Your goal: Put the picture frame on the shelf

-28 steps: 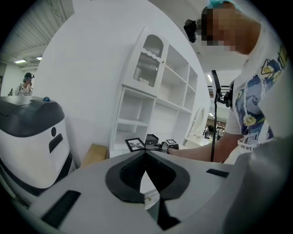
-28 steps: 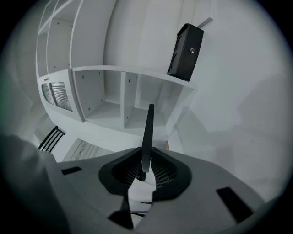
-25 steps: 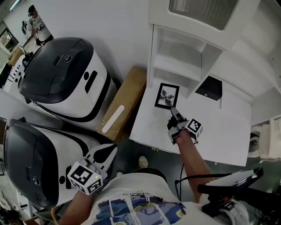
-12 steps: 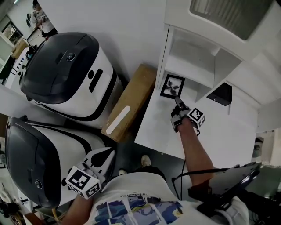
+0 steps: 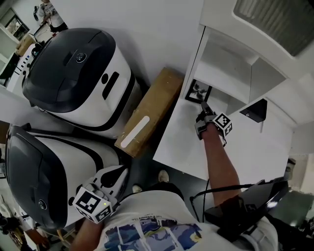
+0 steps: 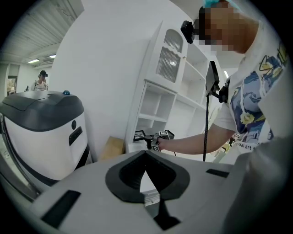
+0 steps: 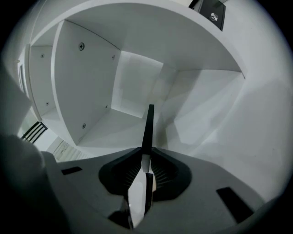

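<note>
The picture frame (image 5: 198,91), black-edged with a dark print, is upright at the mouth of the white shelf's (image 5: 230,68) lower left compartment. My right gripper (image 5: 202,104) is shut on its near edge, arm stretched over the white counter (image 5: 181,142). In the right gripper view the frame (image 7: 148,128) shows edge-on as a thin black strip clamped between the jaws, pointing into the empty compartment (image 7: 128,114). My left gripper (image 5: 122,170) hangs low by my body, shut with nothing in it. The left gripper view shows the frame (image 6: 139,135) far off.
Two big white and dark grey machines (image 5: 73,78) (image 5: 44,171) stand on the left. A cardboard box (image 5: 147,110) leans between them and the shelf unit. A small black object (image 5: 255,110) sits on the counter to the right. A person (image 5: 49,12) stands far off.
My right gripper has carried the frame away from me across the counter, to the opening of the lower shelf compartment. The left gripper has stayed put.
</note>
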A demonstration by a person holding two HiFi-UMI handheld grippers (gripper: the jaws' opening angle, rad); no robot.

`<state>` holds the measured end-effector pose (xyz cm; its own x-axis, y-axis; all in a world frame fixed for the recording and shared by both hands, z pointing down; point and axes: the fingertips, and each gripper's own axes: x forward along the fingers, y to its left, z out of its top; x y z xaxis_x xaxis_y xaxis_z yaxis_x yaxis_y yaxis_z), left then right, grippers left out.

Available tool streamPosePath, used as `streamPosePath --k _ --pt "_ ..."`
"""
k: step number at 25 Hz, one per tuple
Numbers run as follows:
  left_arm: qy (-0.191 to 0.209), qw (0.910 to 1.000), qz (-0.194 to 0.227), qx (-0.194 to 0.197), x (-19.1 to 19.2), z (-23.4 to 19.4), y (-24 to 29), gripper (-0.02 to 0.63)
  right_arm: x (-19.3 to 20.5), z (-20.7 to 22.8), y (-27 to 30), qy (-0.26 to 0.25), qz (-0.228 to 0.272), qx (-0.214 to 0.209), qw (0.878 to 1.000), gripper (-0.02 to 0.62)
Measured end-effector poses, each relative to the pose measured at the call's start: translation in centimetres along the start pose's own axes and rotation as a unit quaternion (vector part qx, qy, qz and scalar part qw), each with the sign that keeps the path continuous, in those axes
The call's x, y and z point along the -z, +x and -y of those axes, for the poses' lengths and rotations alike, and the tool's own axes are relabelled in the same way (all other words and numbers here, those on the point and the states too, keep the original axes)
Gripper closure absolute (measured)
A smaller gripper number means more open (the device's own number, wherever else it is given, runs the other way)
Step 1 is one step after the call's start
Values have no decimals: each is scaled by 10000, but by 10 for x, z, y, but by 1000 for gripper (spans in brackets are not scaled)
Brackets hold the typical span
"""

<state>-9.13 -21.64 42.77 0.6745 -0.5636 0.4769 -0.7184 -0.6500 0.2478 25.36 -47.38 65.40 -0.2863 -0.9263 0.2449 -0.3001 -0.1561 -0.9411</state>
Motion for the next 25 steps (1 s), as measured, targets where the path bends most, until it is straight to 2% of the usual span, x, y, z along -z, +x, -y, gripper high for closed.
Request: streamPosePath --k 6,11,19,25 --pt "-106 9998 -66 -176 4 -9 -5 594 -8 11 16 -58 34 200 9998 514" --pt "-131 9995 -101 -286 6 -11 -10 594 -14 16 24 -298 82 336 9990 514" --pt "-120 9990 -131 -417 7 -16 -13 594 -22 22 33 -1130 121 891 9895 485" --pt "-104 9988 -147 -461 5 -16 -15 594 -24 29 35 -1440 160 1101 9833 480"
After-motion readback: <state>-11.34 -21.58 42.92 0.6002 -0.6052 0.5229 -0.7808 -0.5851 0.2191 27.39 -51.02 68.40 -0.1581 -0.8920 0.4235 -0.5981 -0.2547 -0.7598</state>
